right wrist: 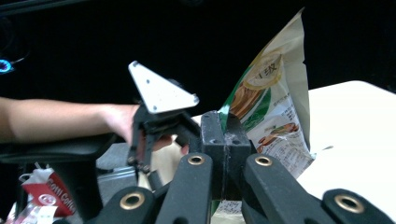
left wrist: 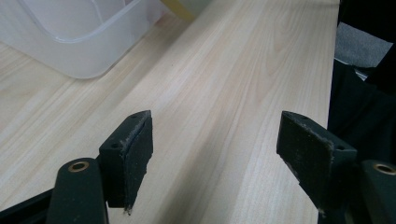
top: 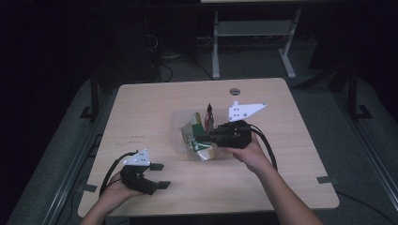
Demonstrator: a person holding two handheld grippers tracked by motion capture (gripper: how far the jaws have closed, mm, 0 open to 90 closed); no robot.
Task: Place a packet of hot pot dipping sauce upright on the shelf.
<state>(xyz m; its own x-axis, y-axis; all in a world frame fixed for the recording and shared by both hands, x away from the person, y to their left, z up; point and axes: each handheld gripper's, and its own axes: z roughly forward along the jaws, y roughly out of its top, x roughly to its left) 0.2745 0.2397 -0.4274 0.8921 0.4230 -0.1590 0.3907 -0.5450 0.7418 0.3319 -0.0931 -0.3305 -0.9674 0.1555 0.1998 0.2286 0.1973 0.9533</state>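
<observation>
- Snack packet, printed in green, white and orange, sits clamped at its lower edge between the closed jaws of the right gripper; in the right gripper view the packet stands up and leans away to the right above the pads.
- From the high view, the right gripper points toward the table's left edge, held in the person's right hand near the middle of the table, with its grey three-cornered plate raised above it.
- The packet hangs at the near right corner of a clear plastic container, which stands at about the centre of the table; whether the packet touches the container's rim cannot be told.
- More wrappers, green and dark red, lie inside the container; their kind is too small to read.
- Left gripper rests low near the table's near left corner, held in the person's left hand, well apart from the container.
- Its jaws stand wide apart with nothing between them: the left gripper view shows bare pale wood between the two black pads and a corner of the translucent container farther off.
- A red coffee sachet shows at the lower left of the right gripper view, beside the black linkage.
</observation>
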